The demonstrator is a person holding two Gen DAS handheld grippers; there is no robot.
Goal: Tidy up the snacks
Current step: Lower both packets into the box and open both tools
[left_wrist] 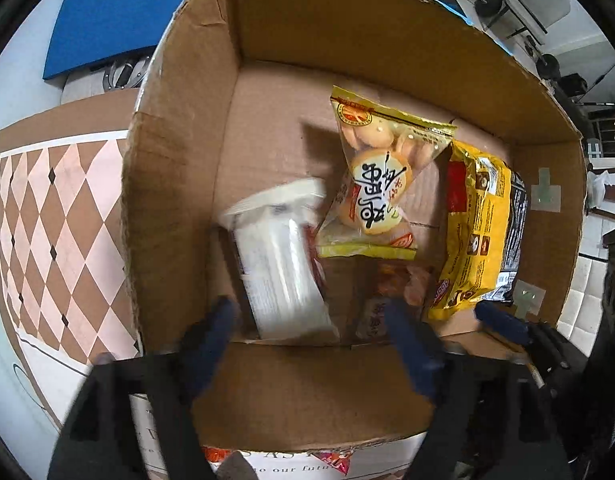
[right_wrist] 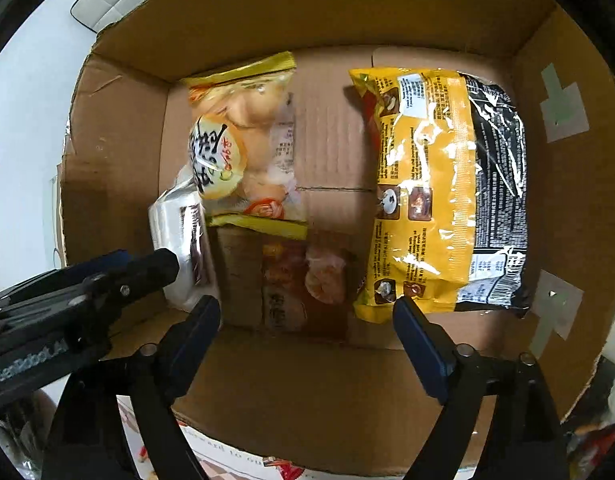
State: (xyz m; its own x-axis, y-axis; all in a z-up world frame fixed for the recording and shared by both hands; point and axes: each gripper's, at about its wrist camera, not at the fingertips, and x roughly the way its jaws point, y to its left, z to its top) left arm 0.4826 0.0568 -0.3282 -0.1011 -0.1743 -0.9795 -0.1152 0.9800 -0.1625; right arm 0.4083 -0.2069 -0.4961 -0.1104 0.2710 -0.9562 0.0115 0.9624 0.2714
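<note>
An open cardboard box (left_wrist: 179,168) (right_wrist: 563,208) holds several snack packs. A white pack (left_wrist: 279,264) (right_wrist: 175,240) lies at its left, blurred in the left wrist view. A clear yellow-edged bag of round cakes (left_wrist: 379,176) (right_wrist: 243,144) lies in the middle. A yellow and black noodle pack (left_wrist: 479,232) (right_wrist: 439,192) lies at the right. A brown-red pack (left_wrist: 391,292) (right_wrist: 303,280) lies near the front wall. My left gripper (left_wrist: 311,320) is open and empty above the white pack. My right gripper (right_wrist: 307,316) is open and empty above the brown-red pack.
The box stands on a diamond-patterned cloth (left_wrist: 55,224). A blue board (left_wrist: 119,16) lies behind the box at the left. The left gripper's body (right_wrist: 75,300) reaches in from the left in the right wrist view. The right gripper's finger (left_wrist: 503,320) shows at the box's right.
</note>
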